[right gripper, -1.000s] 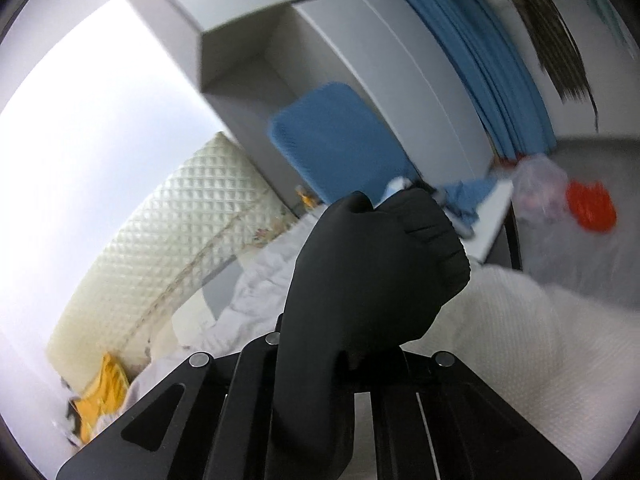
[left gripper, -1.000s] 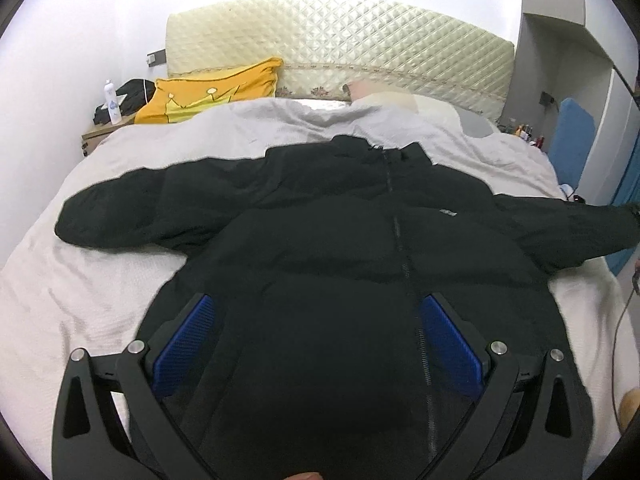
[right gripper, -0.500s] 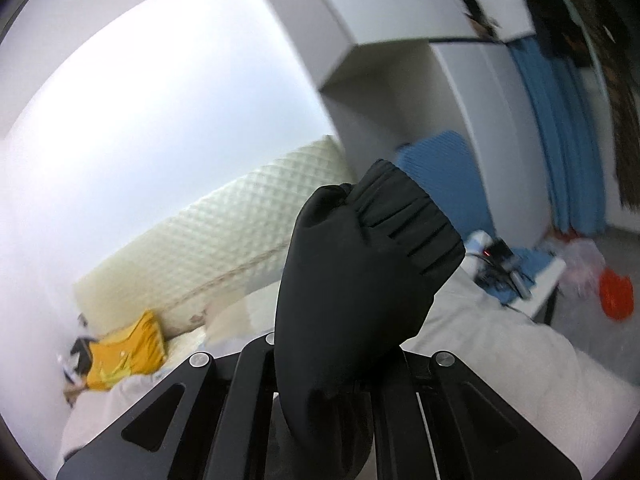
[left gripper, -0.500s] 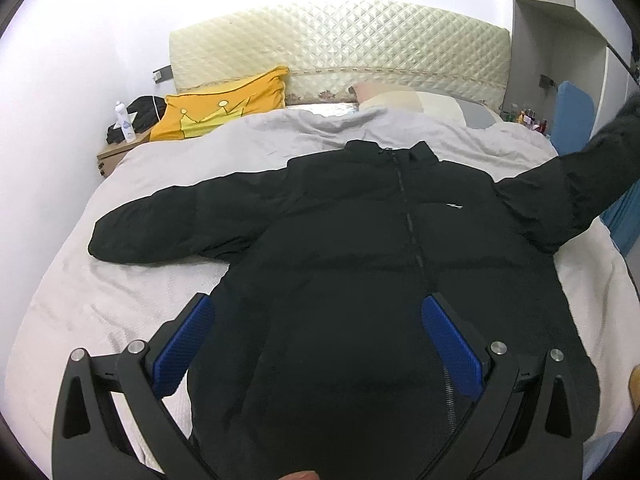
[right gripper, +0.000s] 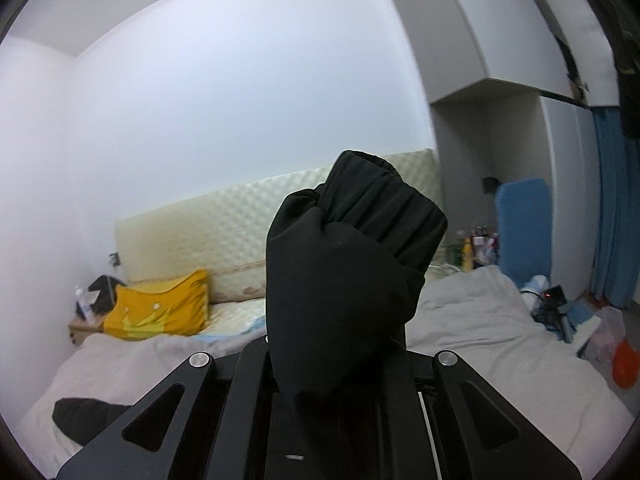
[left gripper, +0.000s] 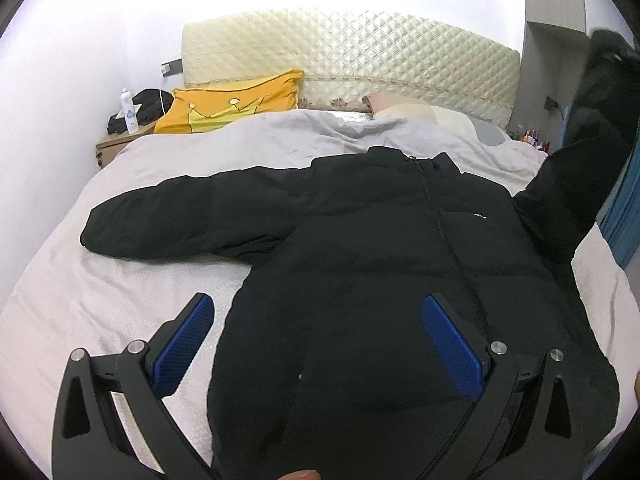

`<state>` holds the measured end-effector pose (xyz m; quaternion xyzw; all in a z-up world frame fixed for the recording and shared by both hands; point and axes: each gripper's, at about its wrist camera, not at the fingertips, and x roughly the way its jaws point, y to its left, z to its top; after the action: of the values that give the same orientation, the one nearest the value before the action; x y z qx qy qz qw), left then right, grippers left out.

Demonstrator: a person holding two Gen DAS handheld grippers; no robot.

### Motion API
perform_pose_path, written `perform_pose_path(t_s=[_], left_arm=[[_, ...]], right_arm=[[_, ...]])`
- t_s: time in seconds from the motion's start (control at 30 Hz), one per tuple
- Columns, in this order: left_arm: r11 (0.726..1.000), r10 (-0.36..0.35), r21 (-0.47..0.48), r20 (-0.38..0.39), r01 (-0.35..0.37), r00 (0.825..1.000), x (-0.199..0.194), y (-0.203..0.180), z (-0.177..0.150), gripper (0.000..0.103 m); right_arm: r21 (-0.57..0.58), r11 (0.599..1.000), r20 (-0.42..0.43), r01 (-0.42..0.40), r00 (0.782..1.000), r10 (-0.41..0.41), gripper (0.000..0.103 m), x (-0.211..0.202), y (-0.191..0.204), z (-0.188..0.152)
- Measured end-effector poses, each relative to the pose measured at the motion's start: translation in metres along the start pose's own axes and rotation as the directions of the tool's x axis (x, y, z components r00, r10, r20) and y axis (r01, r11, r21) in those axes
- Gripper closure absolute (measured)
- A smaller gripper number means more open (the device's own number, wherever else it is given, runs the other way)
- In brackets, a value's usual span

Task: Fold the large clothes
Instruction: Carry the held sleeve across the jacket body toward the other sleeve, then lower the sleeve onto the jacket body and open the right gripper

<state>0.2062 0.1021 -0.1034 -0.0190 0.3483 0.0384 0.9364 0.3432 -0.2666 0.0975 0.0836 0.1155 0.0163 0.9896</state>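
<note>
A black puffer jacket (left gripper: 380, 240) lies front up on the bed (left gripper: 120, 288), zipped, with its collar toward the headboard. Its left sleeve (left gripper: 192, 216) rests flat on the cover. The other sleeve (left gripper: 576, 168) rises off the bed at the right. My right gripper (right gripper: 336, 344) holds that sleeve's cuff end (right gripper: 360, 248) high in the air; its jaws are just starting to open with the fabric still pinched between them. My left gripper (left gripper: 316, 304) hovers open over the jacket's lower left part, blue pads (left gripper: 184, 336) wide apart and holding nothing.
A yellow pillow (left gripper: 232, 104) and a quilted headboard (left gripper: 352, 48) are at the far end. A nightstand (left gripper: 116, 144) with a bottle stands far left. A wardrobe, blue curtain (right gripper: 612, 208) and cluttered side table (right gripper: 560, 308) flank the bed's right side.
The right gripper has swung up and inward with the sleeve, rolling level, from the bed's right edge to high above it. The left gripper has drifted left across the jacket's hem area.
</note>
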Motion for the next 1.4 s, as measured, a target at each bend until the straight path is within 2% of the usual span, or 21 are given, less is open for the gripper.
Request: perform_pose_path(t_s=[0.13, 0.33, 0.53, 0.7, 0.9, 1.0, 1.07, 1.17, 1.2, 1.27, 1.33, 1.4], left_arm=[[1.000, 0.014, 0.007, 0.032, -0.014, 0.999, -0.008, 0.002, -0.004, 0.000], [1.000, 0.007, 0.008, 0.062, -0.007, 0.998, -0.010, 0.012, -0.003, 0.000], [0.998, 0.057, -0.042, 0.046, -0.055, 0.997, 0.002, 0.036, -0.005, 0.000], [0.993, 0.093, -0.077, 0.041, -0.090, 0.995, 0.009, 0.048, -0.007, 0.000], [0.991, 0.092, -0.100, 0.007, -0.091, 0.996, 0.020, 0.055, -0.013, 0.000], [0.989, 0.099, -0.111, 0.010, -0.098, 0.995, 0.021, 0.057, -0.013, 0.000], [0.988, 0.098, -0.123, 0.009, -0.096, 0.995, 0.022, 0.058, -0.014, 0.000], [0.987, 0.110, -0.120, 0.007, -0.109, 0.994, 0.024, 0.057, -0.014, 0.000], [0.986, 0.137, -0.101, 0.009, -0.136, 0.990, 0.025, 0.053, -0.014, 0.000], [0.987, 0.130, -0.093, 0.006, -0.129, 0.992, 0.026, 0.050, -0.014, 0.000], [0.988, 0.109, -0.110, 0.001, -0.108, 0.994, 0.025, 0.050, -0.014, 0.000], [0.987, 0.114, -0.115, 0.007, -0.113, 0.993, 0.020, 0.051, -0.014, 0.000]], right_arm=[[-0.034, 0.998, -0.023, -0.044, 0.999, 0.043, 0.094, 0.014, 0.040, -0.019], [-0.109, 0.987, -0.092, -0.123, 0.989, 0.113, 0.094, 0.045, 0.103, -0.070], [-0.137, 0.968, -0.178, -0.212, 0.966, 0.186, 0.094, 0.073, 0.153, -0.129], [-0.096, 0.953, -0.258, -0.288, 0.932, 0.255, 0.094, 0.094, 0.177, -0.189], [-0.098, 0.941, -0.379, -0.324, 0.886, 0.266, 0.094, 0.121, 0.206, -0.267], [-0.113, 0.936, -0.422, -0.335, 0.869, 0.260, 0.093, 0.128, 0.213, -0.292], [-0.112, 0.929, -0.472, -0.353, 0.841, 0.263, 0.093, 0.137, 0.216, -0.308], [-0.096, 0.930, -0.499, -0.354, 0.826, 0.263, 0.092, 0.140, 0.212, -0.320], [-0.082, 0.933, -0.507, -0.350, 0.821, 0.263, 0.090, 0.140, 0.209, -0.319], [-0.053, 0.934, -0.523, -0.353, 0.807, 0.275, 0.081, 0.140, 0.206, -0.316], [-0.038, 0.929, -0.519, -0.367, 0.802, 0.296, 0.058, 0.135, 0.205, -0.313], [-0.034, 0.925, -0.511, -0.380, 0.802, 0.311, 0.052, 0.126, 0.204, -0.305]])
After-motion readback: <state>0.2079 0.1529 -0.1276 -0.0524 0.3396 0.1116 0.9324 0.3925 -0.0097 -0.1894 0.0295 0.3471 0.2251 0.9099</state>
